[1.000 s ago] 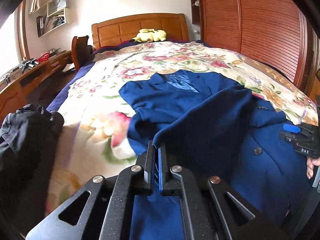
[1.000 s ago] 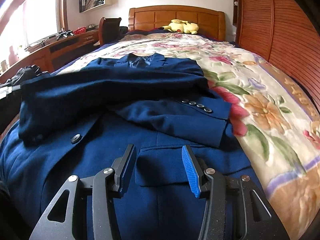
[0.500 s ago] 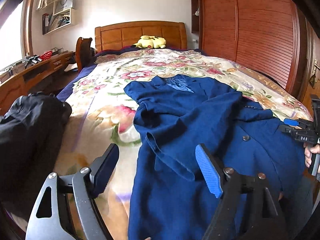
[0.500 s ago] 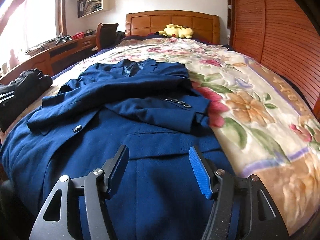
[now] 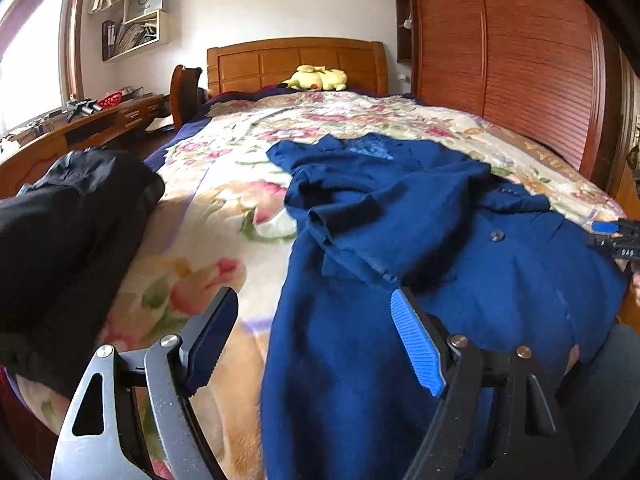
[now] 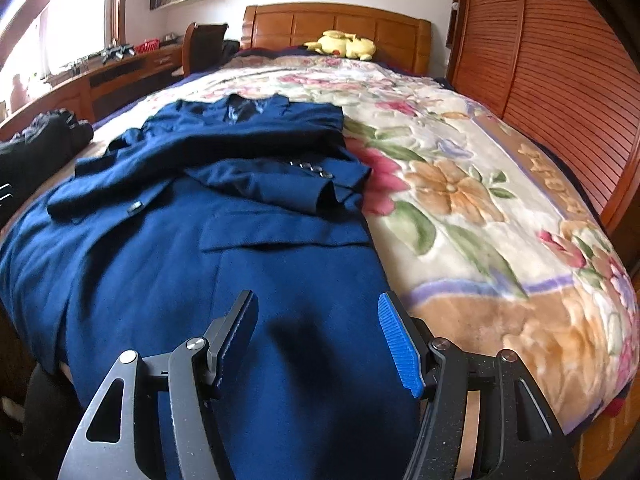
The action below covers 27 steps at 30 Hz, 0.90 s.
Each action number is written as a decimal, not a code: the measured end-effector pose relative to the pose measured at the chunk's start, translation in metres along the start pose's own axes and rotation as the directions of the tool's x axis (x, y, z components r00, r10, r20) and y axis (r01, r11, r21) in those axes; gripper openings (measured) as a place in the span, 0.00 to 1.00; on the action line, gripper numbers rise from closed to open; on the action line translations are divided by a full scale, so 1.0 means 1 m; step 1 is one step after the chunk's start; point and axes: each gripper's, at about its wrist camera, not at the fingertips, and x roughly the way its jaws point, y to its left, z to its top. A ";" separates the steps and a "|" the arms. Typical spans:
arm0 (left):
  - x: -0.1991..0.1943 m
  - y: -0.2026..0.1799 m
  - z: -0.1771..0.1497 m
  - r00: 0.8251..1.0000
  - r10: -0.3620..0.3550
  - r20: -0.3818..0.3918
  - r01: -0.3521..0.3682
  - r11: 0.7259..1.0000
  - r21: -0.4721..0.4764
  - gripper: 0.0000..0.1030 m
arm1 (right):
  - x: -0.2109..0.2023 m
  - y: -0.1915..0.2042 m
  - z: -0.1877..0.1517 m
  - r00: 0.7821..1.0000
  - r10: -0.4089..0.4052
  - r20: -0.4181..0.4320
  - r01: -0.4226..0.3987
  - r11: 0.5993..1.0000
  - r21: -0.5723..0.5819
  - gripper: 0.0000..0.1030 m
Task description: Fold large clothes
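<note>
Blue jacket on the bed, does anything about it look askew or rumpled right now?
Yes. On the dark blue suit jacket, the sleeve folded across the chest lies bunched and crooked, its cuff curled open. The other buttoned sleeve lies flatter. Both grippers are open, holding nothing.

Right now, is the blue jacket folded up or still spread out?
Only partly folded. The blue jacket has both sleeves laid across its chest, but its body lies at full length on the flowered blanket.

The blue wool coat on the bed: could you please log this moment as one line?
blue wool coat: sleeves folded in | left gripper: open, empty | right gripper: open, empty
</note>
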 end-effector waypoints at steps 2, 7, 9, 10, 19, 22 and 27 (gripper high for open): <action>0.002 0.002 -0.007 1.000 0.006 -0.008 -0.006 1.000 -0.006 0.77 | 0.004 -0.002 0.002 1.000 -0.001 -0.012 0.001 1.000 0.003 0.63; 0.008 0.009 -0.027 0.999 0.013 -0.049 -0.015 0.999 -0.036 0.77 | 0.009 -0.008 -0.002 0.999 0.007 -0.039 -0.006 1.000 0.018 0.63; 0.008 0.012 -0.034 0.998 0.017 -0.062 -0.020 0.999 -0.037 0.77 | 0.010 -0.012 -0.004 0.999 0.025 -0.045 -0.023 0.999 0.047 0.63; 0.008 0.013 -0.036 0.998 0.019 -0.065 -0.021 0.999 -0.038 0.77 | 0.010 -0.013 -0.005 0.998 0.032 -0.047 -0.030 0.998 0.060 0.63; 0.004 0.031 -0.049 0.997 -0.041 -0.060 0.033 0.992 -0.120 0.70 | 0.008 -0.010 -0.010 0.999 0.014 -0.048 -0.012 0.999 0.050 0.63; 0.004 0.029 -0.049 0.997 -0.042 -0.060 0.036 0.994 -0.104 0.65 | 0.006 -0.011 -0.014 0.999 0.021 -0.044 -0.019 0.998 0.065 0.63; 0.005 0.028 -0.049 0.997 -0.046 -0.062 0.040 0.994 -0.098 0.60 | 0.004 -0.014 -0.020 0.997 0.060 -0.056 -0.056 0.996 0.067 0.63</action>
